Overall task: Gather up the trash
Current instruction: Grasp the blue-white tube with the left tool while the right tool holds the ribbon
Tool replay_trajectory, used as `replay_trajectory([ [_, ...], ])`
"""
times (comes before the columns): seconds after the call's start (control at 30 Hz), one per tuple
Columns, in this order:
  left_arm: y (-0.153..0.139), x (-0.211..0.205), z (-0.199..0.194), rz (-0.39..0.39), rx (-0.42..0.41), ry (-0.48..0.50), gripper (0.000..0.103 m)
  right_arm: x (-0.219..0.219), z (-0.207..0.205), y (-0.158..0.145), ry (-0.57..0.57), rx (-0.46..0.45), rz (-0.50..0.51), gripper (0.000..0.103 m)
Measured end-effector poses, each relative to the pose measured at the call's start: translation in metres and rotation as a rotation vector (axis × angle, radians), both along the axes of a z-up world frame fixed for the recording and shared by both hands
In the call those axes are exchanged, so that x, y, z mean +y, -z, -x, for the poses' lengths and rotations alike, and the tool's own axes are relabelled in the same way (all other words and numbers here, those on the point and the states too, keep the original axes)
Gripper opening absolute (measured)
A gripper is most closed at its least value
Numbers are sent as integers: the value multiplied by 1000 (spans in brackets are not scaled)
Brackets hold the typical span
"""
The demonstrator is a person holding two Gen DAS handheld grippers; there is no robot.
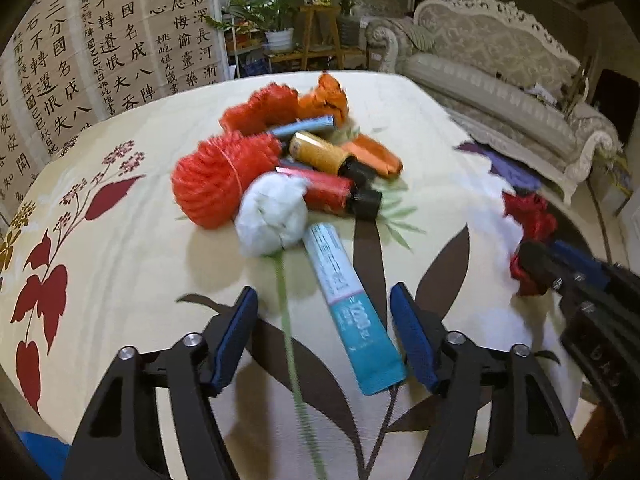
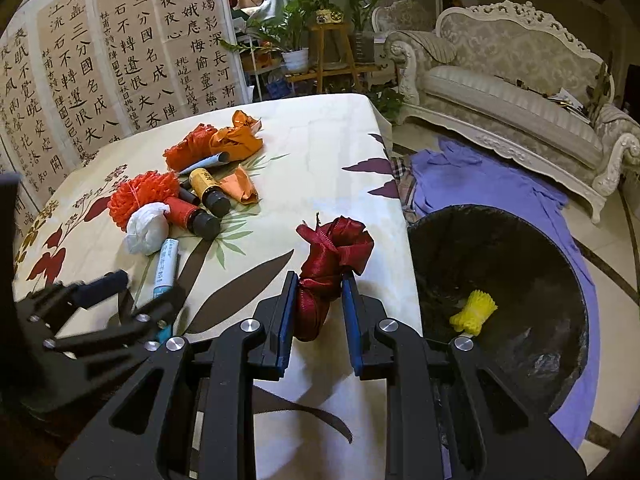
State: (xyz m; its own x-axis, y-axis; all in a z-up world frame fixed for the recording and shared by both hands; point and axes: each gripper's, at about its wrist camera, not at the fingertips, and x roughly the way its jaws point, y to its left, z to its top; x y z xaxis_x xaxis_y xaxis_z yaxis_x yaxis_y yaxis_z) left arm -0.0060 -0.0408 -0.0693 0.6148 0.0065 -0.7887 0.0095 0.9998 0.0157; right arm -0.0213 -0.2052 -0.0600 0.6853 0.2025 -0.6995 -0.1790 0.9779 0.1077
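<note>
Calligraphy panels (image 2: 120,60) and potted plants (image 2: 296,40) back a living-room table (image 2: 320,140) draped in a cream cloth printed with red and brown leaves, where a heap of trash lies toward the far side. With the white crumpled wad (image 1: 272,214) as the landmark: an orange-red mesh ball (image 1: 212,180) touches it on the side nearer the panels, a red bottle with a black cap (image 1: 328,192) lies against its far side, and a yellow bottle (image 1: 320,152) sits just beyond that. Farther back are a second red mesh piece (image 1: 260,108), an orange wrapper (image 1: 328,100) and a blue-grey tube (image 1: 304,126); another orange wrapper (image 1: 372,154) lies beside the yellow bottle.

A blue-and-white tube (image 1: 352,312) stretches from the wad toward the camera, its teal end lying between the fingers of the left gripper (image 1: 324,336). The blue pads stand clear on both sides of the tube and are not pressing it; the jaws are spread.

Well away from the wad, at the table edge nearest the bin, the right gripper (image 2: 318,312) is clamped on a bundle of dark red ribbon (image 2: 332,256), whose loose loops rise above the fingertips. Just past that edge, on the floor, stands a black-lined trash bin (image 2: 520,240), holding a yellow mesh piece (image 2: 474,312). A purple cloth (image 2: 480,180) spreads on the floor behind the bin, before an ornate pale sofa (image 2: 500,80).
</note>
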Motion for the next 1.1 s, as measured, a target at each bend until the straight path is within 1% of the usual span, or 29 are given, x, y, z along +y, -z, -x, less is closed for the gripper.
replay_trajectory([
  [0.03,0,0,1,-12,-12,-2,58,0,0,0,-2,-1,-4,22],
  [0.07,0,-1,2,-17,-21,0,57,-1,1,0,-4,-2,-7,22],
  [0.13,0,-1,4,-19,-29,-2,46,0,2,0,-8,-4,-9,22],
  [0.17,0,0,4,-26,-35,-3,42,0,2,0,-9,-4,-7,22],
  [0.23,0,1,5,-34,-48,-2,29,2,2,1,-10,-2,2,22],
  [0.3,1,3,7,-35,-61,-11,21,4,2,2,-11,4,15,22],
  [0.5,1,6,9,-12,-82,8,18,14,2,5,-3,19,55,22],
  [0.57,0,10,10,17,-82,19,17,19,3,6,2,21,69,22],
  [0.6,0,12,11,44,-81,27,16,20,3,6,4,21,73,22],
  [0.67,-1,15,12,61,-81,32,15,24,4,6,4,18,84,22],
  [0.9,-1,19,18,83,-88,53,15,33,1,7,12,20,132,22],
  [1.1,-2,24,18,88,-91,67,15,33,3,7,32,26,149,22],
])
